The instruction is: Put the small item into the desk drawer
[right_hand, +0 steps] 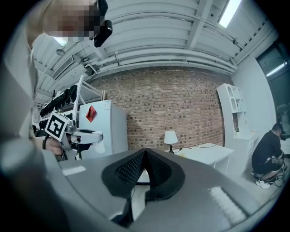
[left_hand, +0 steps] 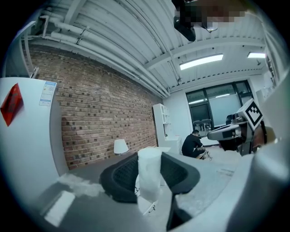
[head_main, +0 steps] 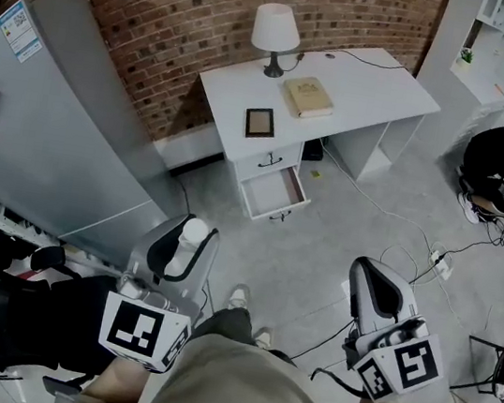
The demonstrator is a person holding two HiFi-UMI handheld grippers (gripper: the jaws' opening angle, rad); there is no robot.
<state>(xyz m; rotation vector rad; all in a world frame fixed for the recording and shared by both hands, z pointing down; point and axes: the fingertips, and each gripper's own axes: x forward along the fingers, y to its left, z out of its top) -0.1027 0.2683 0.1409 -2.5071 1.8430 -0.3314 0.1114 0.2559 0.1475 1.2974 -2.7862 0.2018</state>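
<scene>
head view: the left gripper (head_main: 184, 244) is held low at the near left, and its jaws are clamped on the item (head_main: 194, 232), a small white cylinder that stands upright between the two black pads with its top poking out above them. left gripper view confirms it: the pale cylinder fills the gap between the jaws, a pad pressing on each side, with its lower end down in the throat of the gripper. the right gripper (head_main: 365, 278) is at the near right, level with the left one and well apart from it. right gripper view shows its two pads met tip to tip, with nothing between them.

across the grey floor stands the white desk (head_main: 365, 86) against the brick wall. its lower drawer (head_main: 277, 193) is pulled out and open at the desk's left end, under a shut one. the item is well apart from the drawer, up in the gripper over the floor. on the desk are a lamp (head_main: 276, 34), a book (head_main: 308, 97) and a frame (head_main: 260, 122). a person (head_main: 501, 157) crouches at far right.
</scene>
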